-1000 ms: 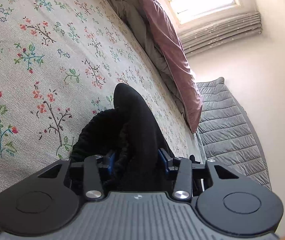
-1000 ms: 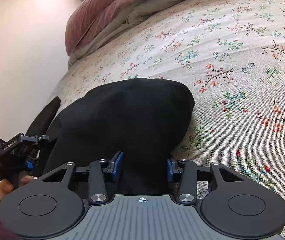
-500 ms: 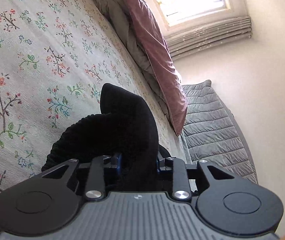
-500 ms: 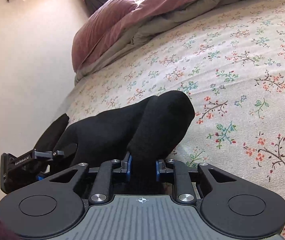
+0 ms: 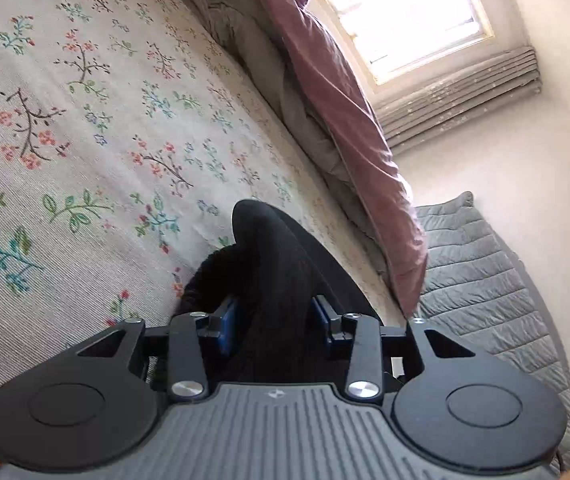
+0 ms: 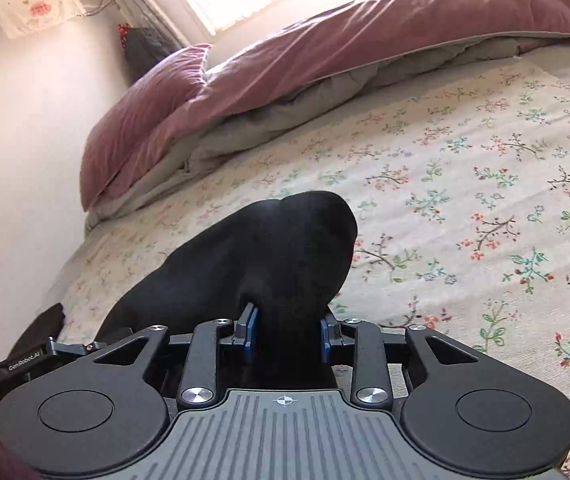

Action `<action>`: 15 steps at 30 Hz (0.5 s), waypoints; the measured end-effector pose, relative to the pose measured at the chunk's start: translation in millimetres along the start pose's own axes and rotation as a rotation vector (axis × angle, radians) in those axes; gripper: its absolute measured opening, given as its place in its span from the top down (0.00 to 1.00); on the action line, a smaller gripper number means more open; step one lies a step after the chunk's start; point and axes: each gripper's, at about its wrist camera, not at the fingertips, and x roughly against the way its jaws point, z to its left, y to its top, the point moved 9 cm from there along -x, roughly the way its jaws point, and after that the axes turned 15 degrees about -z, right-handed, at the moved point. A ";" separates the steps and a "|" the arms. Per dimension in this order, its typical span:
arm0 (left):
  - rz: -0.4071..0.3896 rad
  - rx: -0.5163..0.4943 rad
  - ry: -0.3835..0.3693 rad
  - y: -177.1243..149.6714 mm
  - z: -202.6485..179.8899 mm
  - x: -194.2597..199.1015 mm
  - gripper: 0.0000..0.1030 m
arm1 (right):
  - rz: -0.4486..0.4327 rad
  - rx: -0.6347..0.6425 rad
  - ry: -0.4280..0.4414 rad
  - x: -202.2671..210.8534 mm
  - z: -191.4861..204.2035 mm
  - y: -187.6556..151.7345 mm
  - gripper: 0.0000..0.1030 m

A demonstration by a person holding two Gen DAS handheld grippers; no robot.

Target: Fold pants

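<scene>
Black pants [image 5: 273, 264] lie bunched on a floral bedsheet [image 5: 85, 140]. My left gripper [image 5: 275, 326] is shut on a thick fold of the pants, the blue pads pressing both sides. In the right wrist view the pants [image 6: 269, 248] rise in a dark hump from the sheet [image 6: 465, 208]. My right gripper [image 6: 287, 336] is shut on another fold of the same pants. The left gripper [image 6: 13, 364] shows at the lower left of the right wrist view, beside the pants' other end.
A mauve and grey duvet [image 6: 325, 64] is piled along the far side of the bed; it also shows in the left wrist view [image 5: 337, 92]. A grey quilted cover [image 5: 481, 280] lies beyond the bed edge. A window [image 5: 405, 12] and wall stand behind.
Both grippers closed on the pants from open a second ago. Both have lifted and tilted, bunching the cloth into a narrower hump.
</scene>
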 end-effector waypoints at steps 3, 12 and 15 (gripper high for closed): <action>0.002 -0.008 0.020 2.7 -0.8 -0.9 0.30 | 0.032 0.042 -0.060 -3.6 -15.1 -12.4 0.56; -0.047 -0.363 0.009 9.8 -51.0 36.6 0.30 | -0.008 0.164 0.081 46.1 27.8 -4.6 0.42; -0.011 -0.507 0.006 -5.6 -61.1 53.1 0.30 | 0.011 0.220 0.086 57.8 37.7 -13.4 0.40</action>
